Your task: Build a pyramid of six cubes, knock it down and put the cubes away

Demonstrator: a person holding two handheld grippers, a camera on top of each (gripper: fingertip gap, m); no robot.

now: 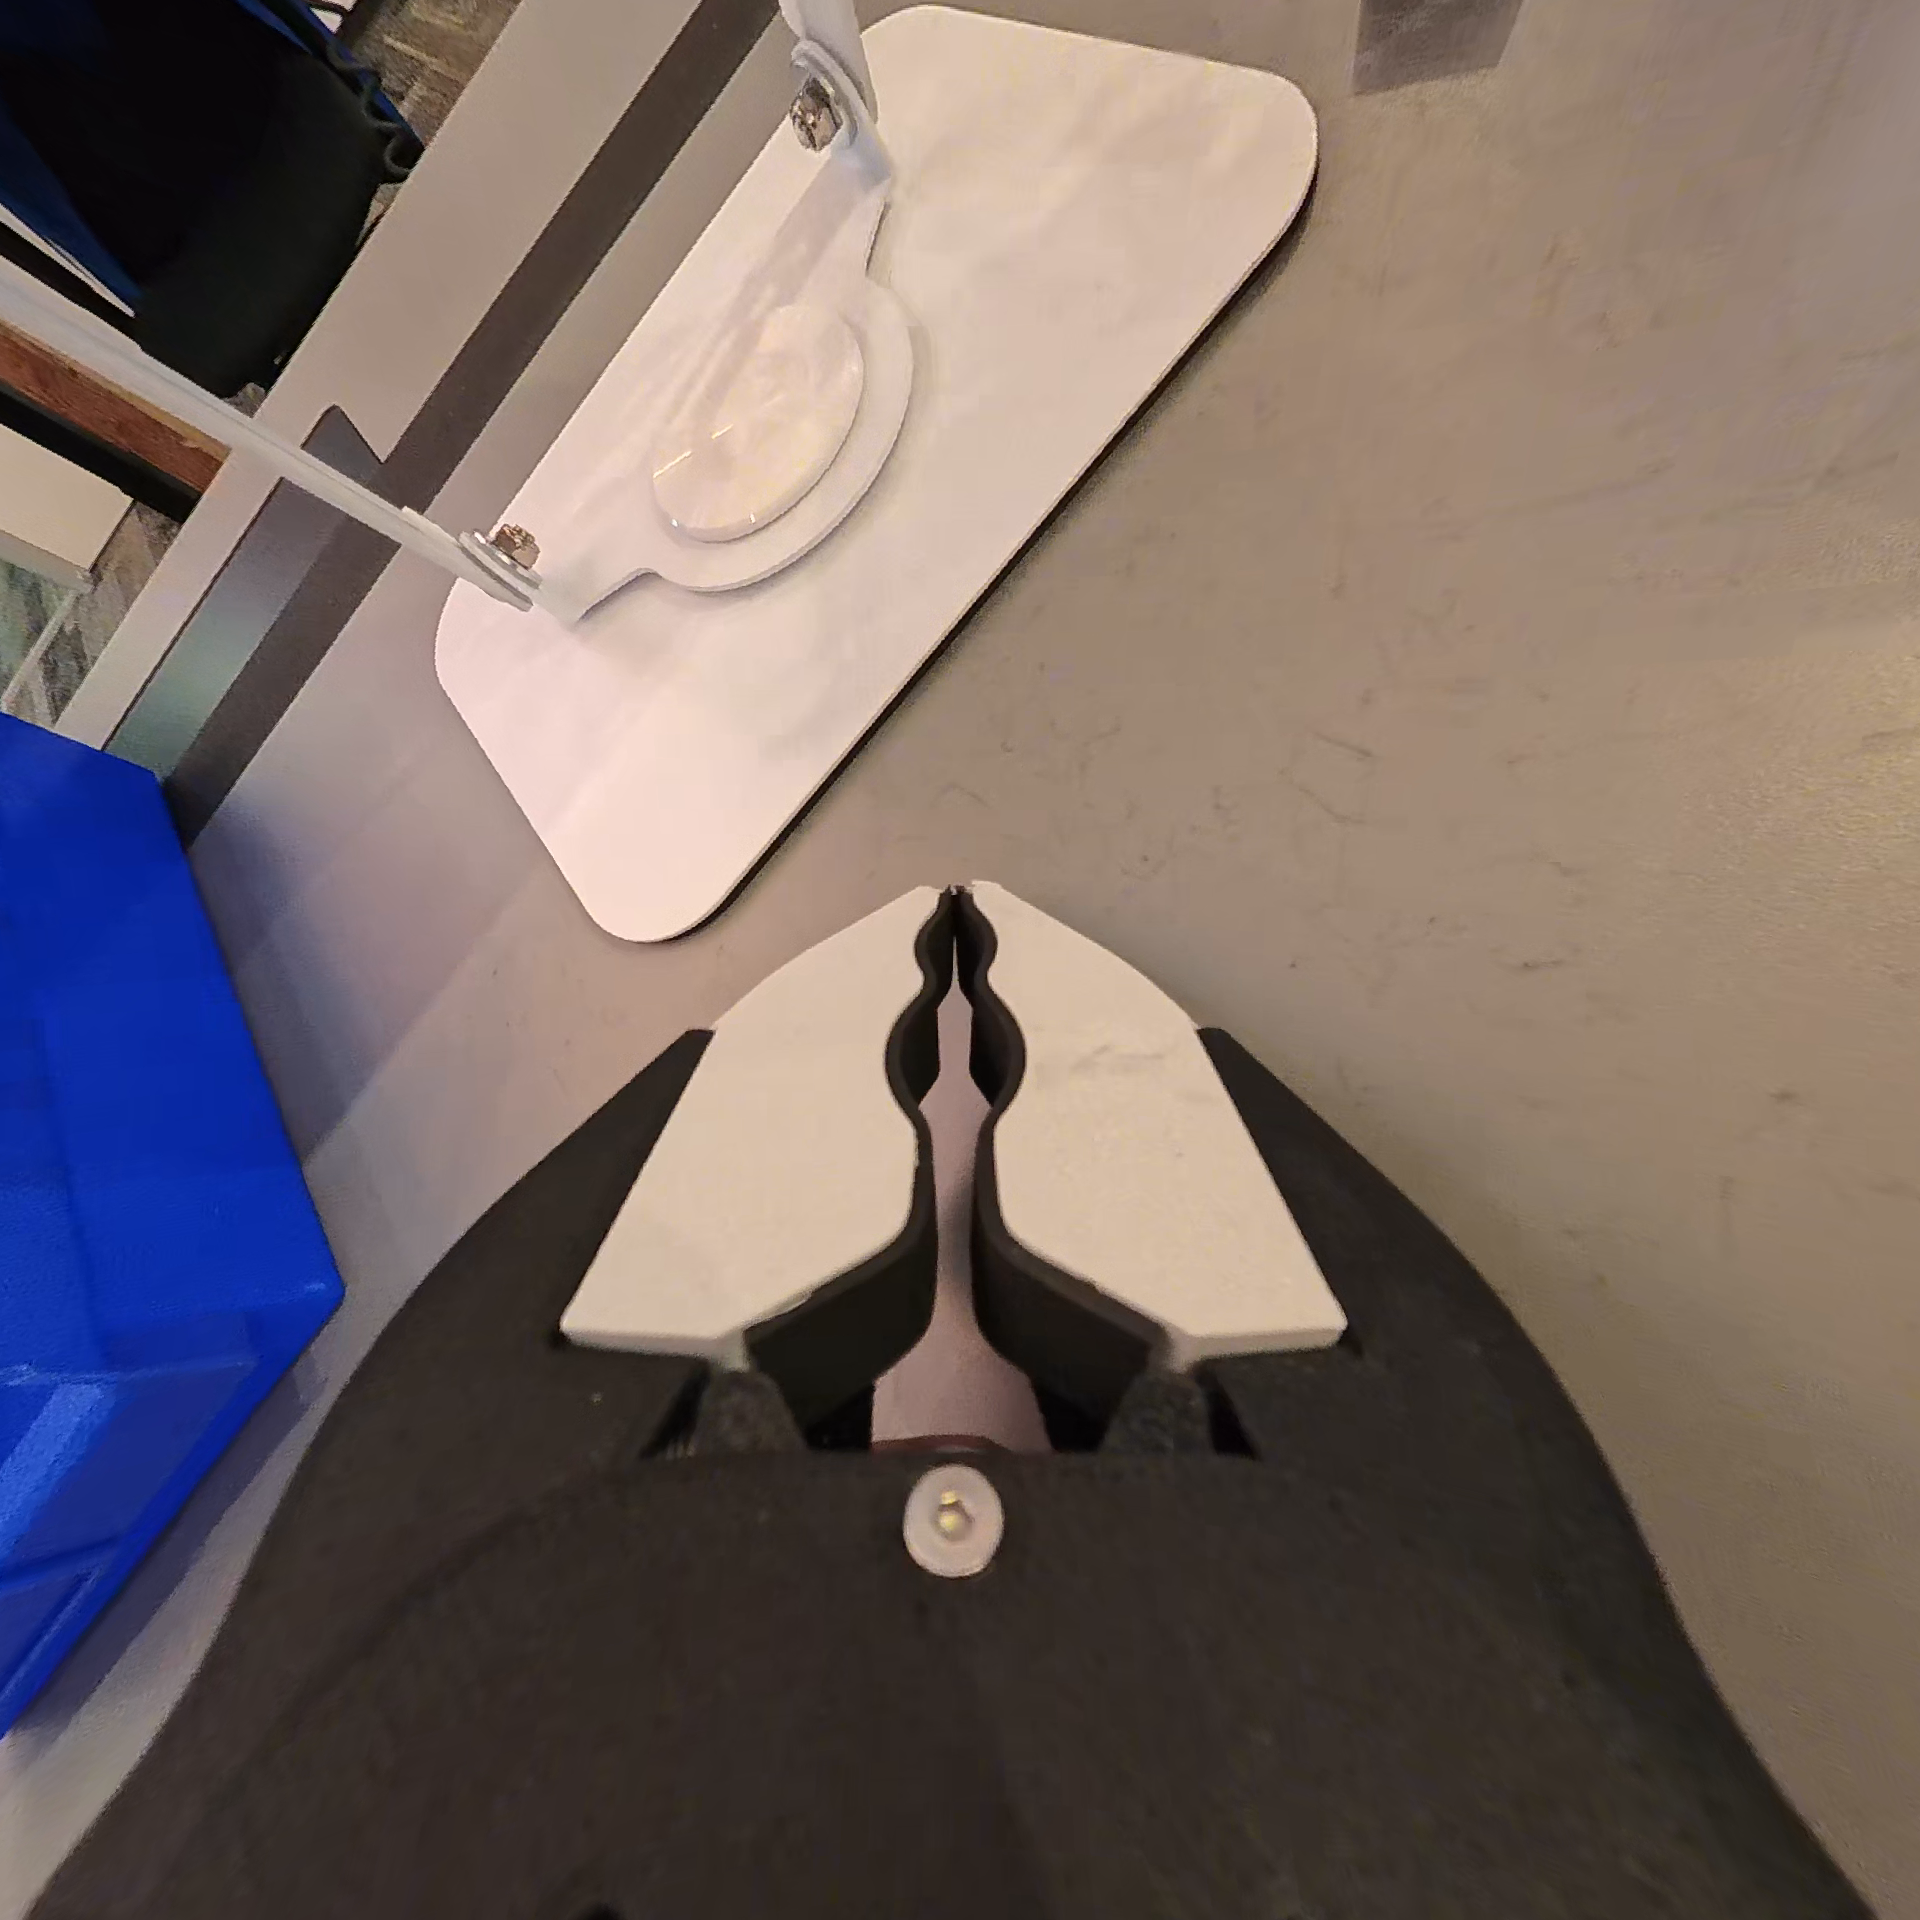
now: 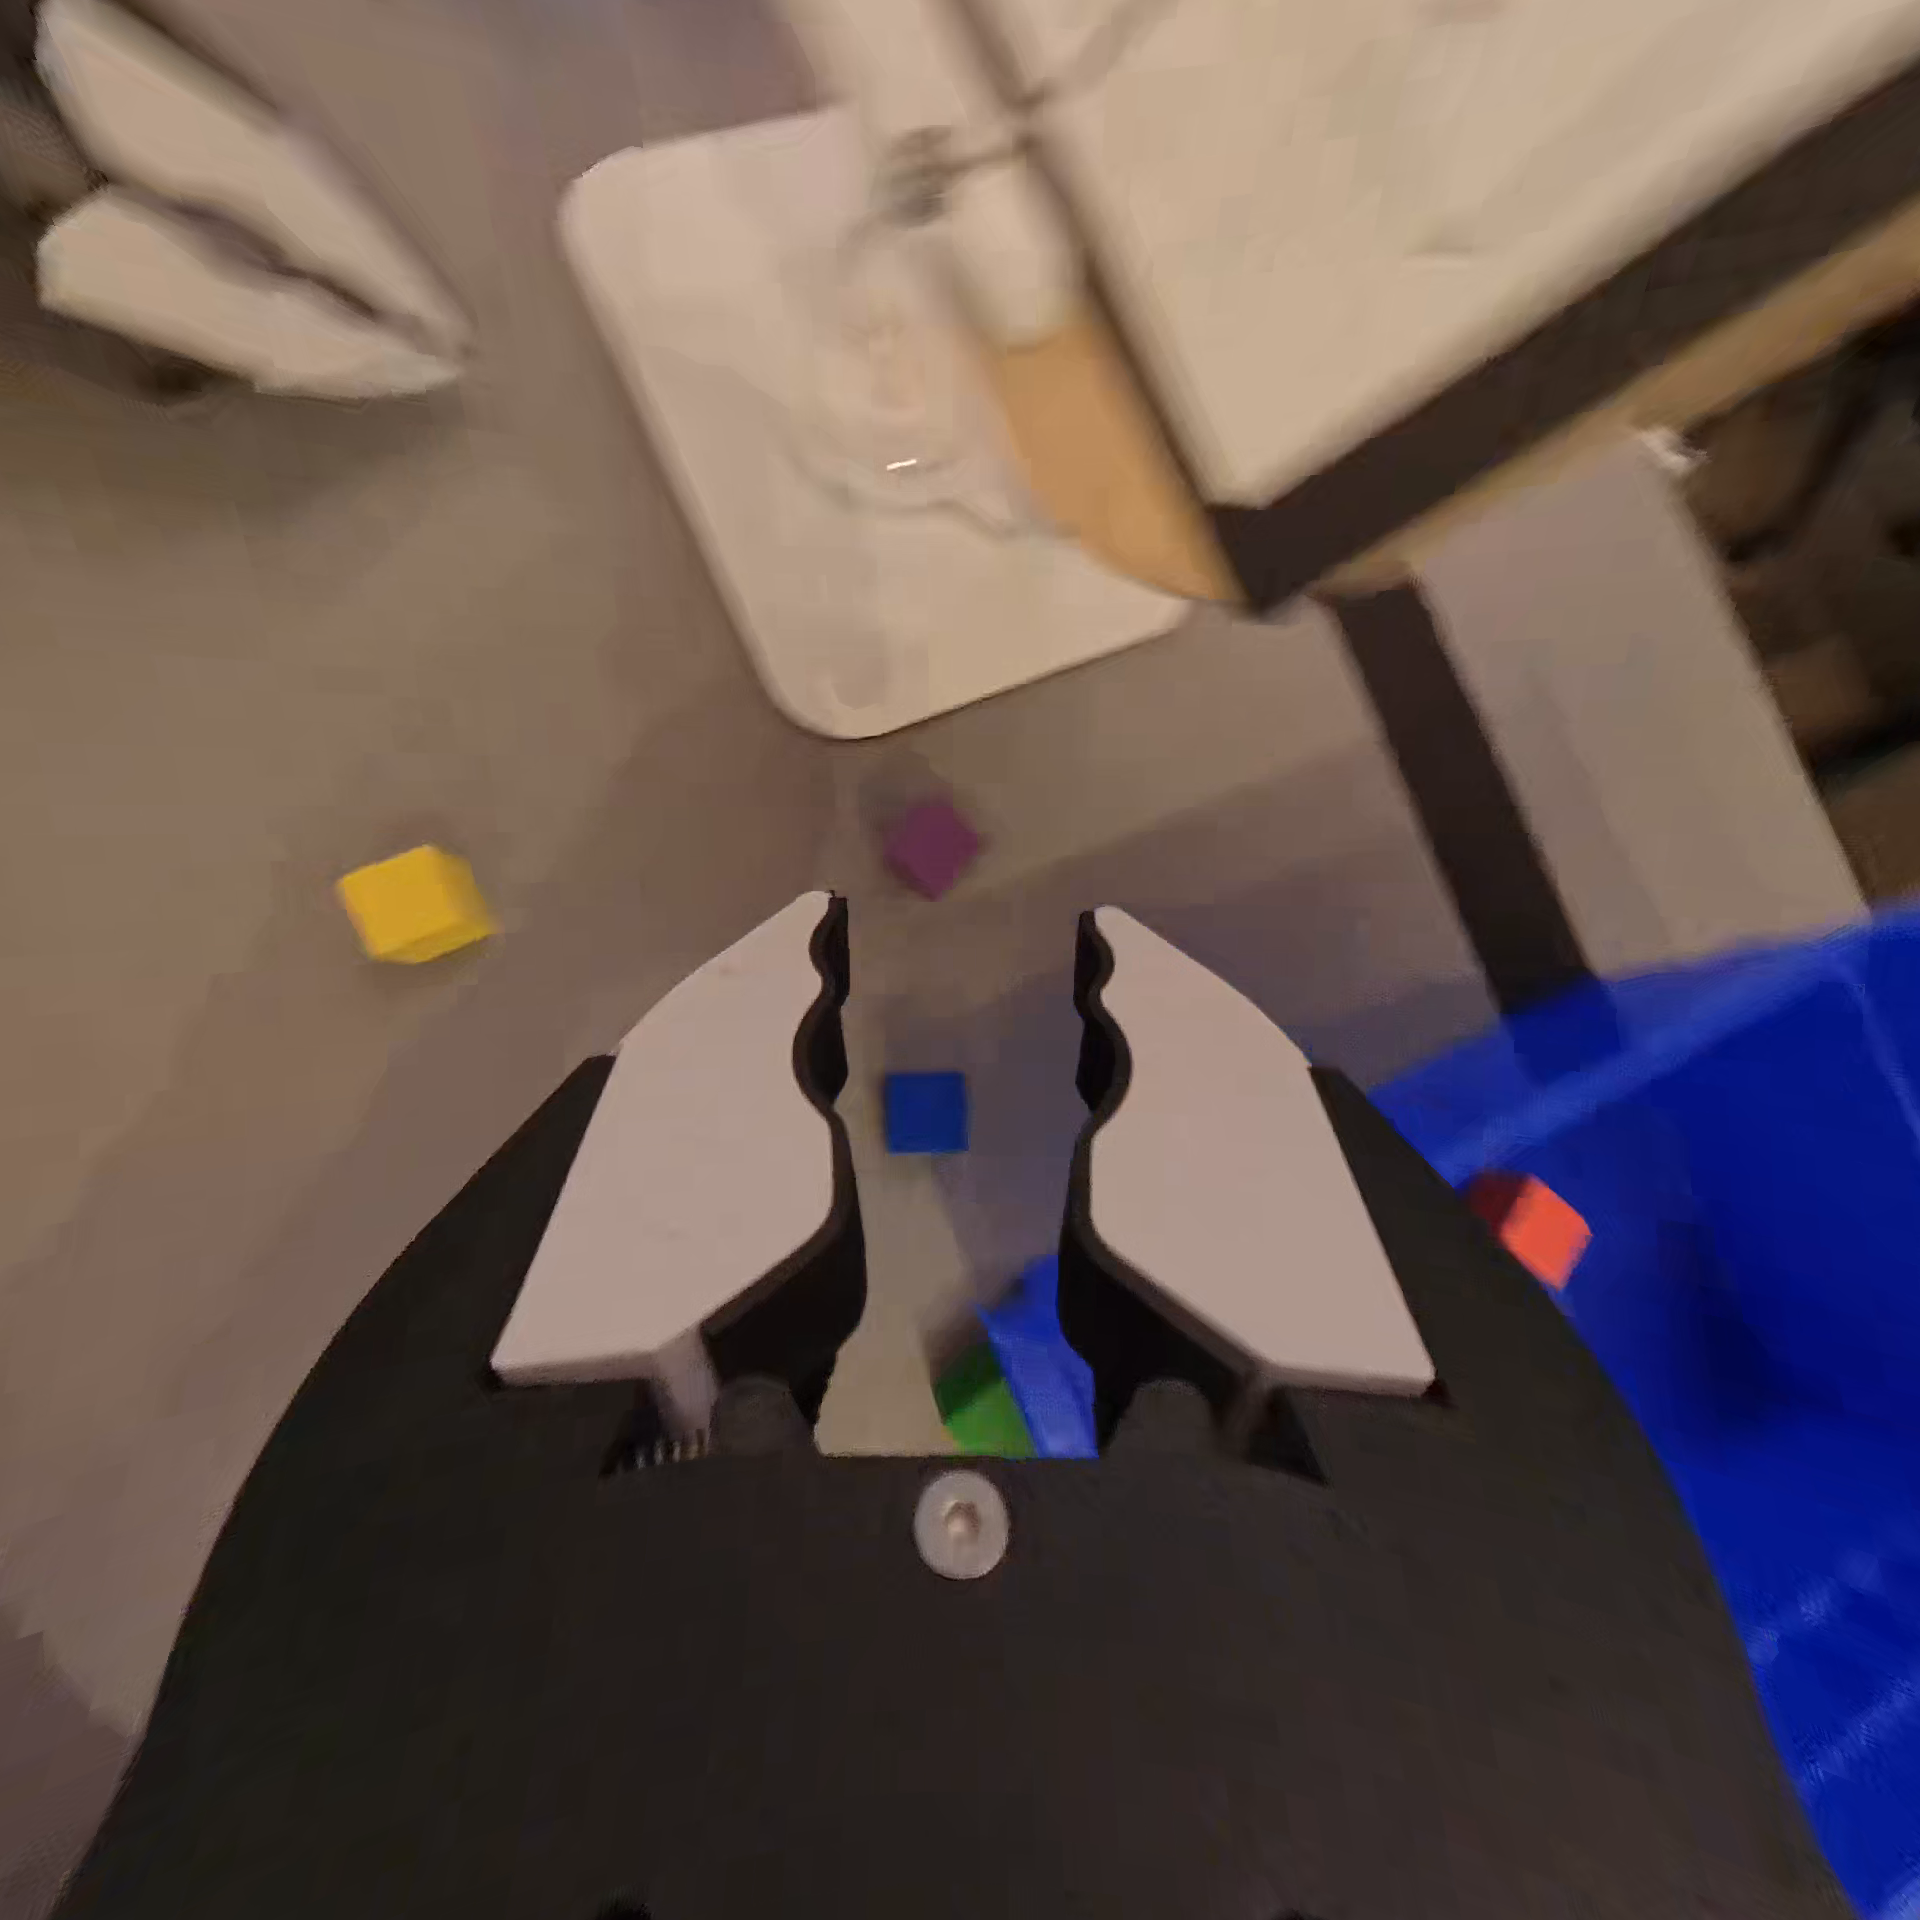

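I am holding my right claw (image 2: 961, 914) apart above the blue cube (image 2: 925, 1112); it is probably light and stiff, so I am choosing two flat opposite sides.

Yellow cube (image 2: 416, 904): lies alone on the grey tabletop, far left, well apart from the others, turned corner-on.
Purple cube (image 2: 930, 847): blurred, on the tabletop near the corner of a white base plate.
Blue cube (image 2: 925, 1112): flat on the tabletop, nearer than the purple one, top face showing.
Green cube (image 2: 977, 1403): partly hidden, just beside the blue bin's wall.
Orange-red cube (image 2: 1538, 1231): seen against the blue bin's interior, tilted.
Blue bin (image 2: 1714, 1195): open plastic container on the right.
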